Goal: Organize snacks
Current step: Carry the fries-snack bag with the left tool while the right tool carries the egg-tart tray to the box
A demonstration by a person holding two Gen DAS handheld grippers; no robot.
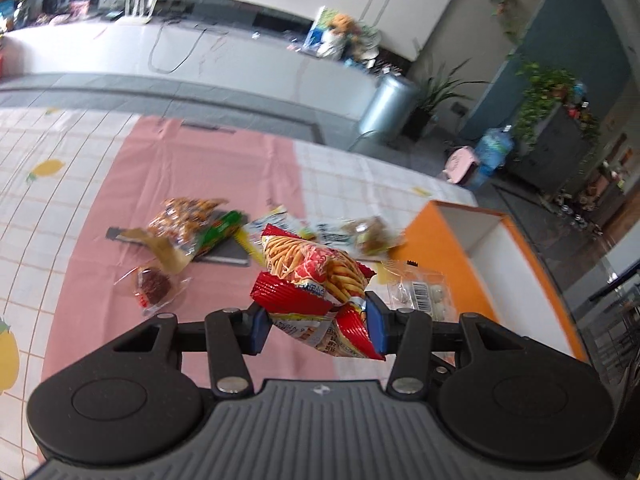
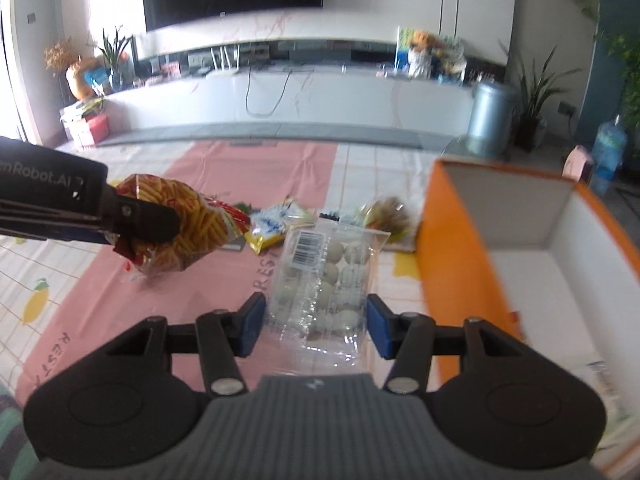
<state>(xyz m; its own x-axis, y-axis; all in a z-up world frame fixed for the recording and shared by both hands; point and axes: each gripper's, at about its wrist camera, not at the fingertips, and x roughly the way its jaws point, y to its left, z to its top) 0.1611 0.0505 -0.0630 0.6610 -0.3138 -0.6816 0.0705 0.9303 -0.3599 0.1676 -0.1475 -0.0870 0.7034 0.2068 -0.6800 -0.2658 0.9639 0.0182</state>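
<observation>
My left gripper (image 1: 318, 326) is shut on a red bag of stick snacks (image 1: 316, 276), held up above the pink cloth; the same bag (image 2: 188, 228) shows at the left of the right wrist view with the left gripper (image 2: 152, 222) clamped on it. Between the blue pads of my right gripper (image 2: 316, 326) a clear packet of pale round sweets (image 2: 328, 280) with a barcode is pinched and lifted. That packet (image 1: 420, 292) also appears to the right in the left wrist view. An orange box (image 2: 444, 240) with a white inside stands open at the right.
More snacks lie on the cloth: an orange-patterned bag (image 1: 180, 216), a green packet (image 1: 218, 232), a clear wrapper with a dark cake (image 1: 154, 286), a blue and white packet (image 2: 270, 224) and a brownish pack (image 2: 388, 216). A dark flat tray (image 1: 224, 254) lies under some. The table's far edge is beyond.
</observation>
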